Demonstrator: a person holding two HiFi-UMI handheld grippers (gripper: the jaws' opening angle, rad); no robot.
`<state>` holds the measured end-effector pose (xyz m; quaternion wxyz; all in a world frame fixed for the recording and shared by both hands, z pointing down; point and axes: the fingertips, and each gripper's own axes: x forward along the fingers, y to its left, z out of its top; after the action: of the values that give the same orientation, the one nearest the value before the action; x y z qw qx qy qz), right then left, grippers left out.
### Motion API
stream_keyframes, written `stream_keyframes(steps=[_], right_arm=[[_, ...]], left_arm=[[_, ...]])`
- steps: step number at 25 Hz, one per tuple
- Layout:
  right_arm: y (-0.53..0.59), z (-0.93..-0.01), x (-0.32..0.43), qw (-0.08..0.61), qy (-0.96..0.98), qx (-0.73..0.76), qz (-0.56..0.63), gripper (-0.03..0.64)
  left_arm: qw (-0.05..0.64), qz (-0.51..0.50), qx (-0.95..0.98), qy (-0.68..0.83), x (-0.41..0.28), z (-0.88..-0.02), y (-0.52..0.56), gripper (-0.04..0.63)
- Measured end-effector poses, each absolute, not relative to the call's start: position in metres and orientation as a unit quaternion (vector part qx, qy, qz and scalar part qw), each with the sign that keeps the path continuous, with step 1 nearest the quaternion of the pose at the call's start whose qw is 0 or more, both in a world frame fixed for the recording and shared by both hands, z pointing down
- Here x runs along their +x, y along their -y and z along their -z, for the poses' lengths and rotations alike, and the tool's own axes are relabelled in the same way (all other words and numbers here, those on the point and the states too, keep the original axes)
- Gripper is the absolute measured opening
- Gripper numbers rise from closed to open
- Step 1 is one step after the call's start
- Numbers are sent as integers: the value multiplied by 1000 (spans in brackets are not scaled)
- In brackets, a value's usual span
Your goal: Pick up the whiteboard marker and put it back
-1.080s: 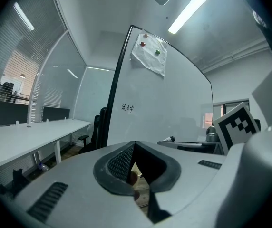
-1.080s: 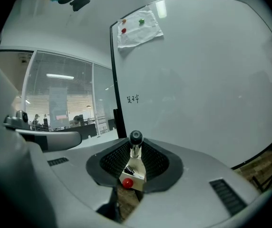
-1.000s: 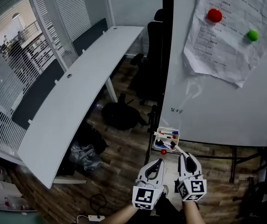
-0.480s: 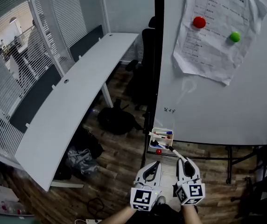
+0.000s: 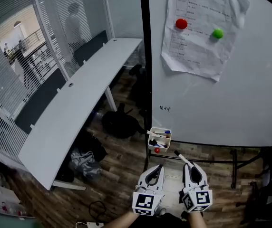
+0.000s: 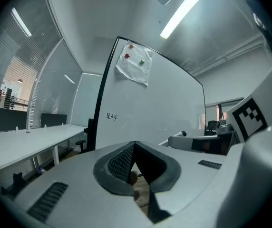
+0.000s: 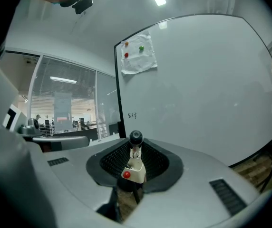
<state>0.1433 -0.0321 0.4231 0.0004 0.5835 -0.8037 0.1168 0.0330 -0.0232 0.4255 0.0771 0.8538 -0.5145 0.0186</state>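
My right gripper (image 5: pixel 189 162) is shut on a whiteboard marker (image 5: pixel 180 156), white-bodied with a black cap, which juts forward out of the jaws. In the right gripper view the marker (image 7: pixel 135 137) stands between the ribbed pads (image 7: pixel 111 161), cap toward the whiteboard (image 7: pixel 207 89). A small white marker box (image 5: pixel 159 139) holding other markers hangs at the whiteboard's lower left edge, a little ahead and left of the marker tip. My left gripper (image 5: pixel 160 166) sits beside the right one, shut with nothing in it; its pads (image 6: pixel 121 159) meet at the tip.
The whiteboard (image 5: pixel 231 94) fills the right side, with a paper sheet (image 5: pixel 198 32) pinned by red, green and orange magnets. A long white desk (image 5: pixel 79 113) runs along the glass wall at left. A black bag (image 5: pixel 121 123) and a grey bag (image 5: pixel 83 160) lie on the wooden floor.
Both grippers have risen and drawn slightly back from the marker box, the marker still in the right one. The head view has tilted up along the board.
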Motion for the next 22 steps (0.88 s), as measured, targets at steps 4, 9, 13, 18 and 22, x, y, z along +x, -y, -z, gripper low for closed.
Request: stream_keyframes(steps=[4,9,13,18,22], right_arm=[[9,-420,160,2,805,583,-112,81],[-17,-415,176,-8,808,579,-106,81],[-39,-417,186,-11,816,569,-106,81],[-62,-416,194,-15,825,555,-111,81],[-75,-411,198,-18,832,545,-104,81]], left_arm=[[72,-17,851,521,45,-421,6,8],[67,-17,847,526,59,-415,-19,8],[67,-18,843,534,68,-414,-41,8],[65,-17,836,545,76,-408,-66,8],[52,-13,834,548,78,-397,-82,8]])
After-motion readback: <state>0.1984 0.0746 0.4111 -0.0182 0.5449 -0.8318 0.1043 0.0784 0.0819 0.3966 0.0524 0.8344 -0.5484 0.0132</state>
